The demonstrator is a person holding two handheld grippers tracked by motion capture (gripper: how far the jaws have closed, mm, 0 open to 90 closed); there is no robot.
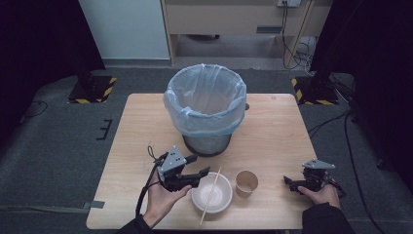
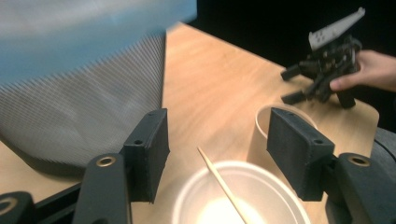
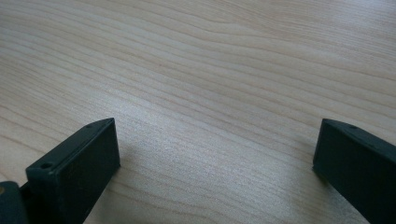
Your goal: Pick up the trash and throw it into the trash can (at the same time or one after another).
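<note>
Wooden table with lined bin at back, bowl with stick and paper cup at front; left gripper apart beside bowl, right gripper apart, resting; probably start of clearing, next closing on bowl's rim.

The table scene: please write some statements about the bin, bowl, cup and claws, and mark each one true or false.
1. The mesh bin is lined with a blue bag. True.
2. The wooden stick rests across the white bowl. True.
3. The paper cup lies tipped on its side. False: it stands upright, beside the bowl.
4. The right claw is shut on the cup. False: its jaws are open over bare table.
5. The left claw is open, near the bowl. True.
</note>
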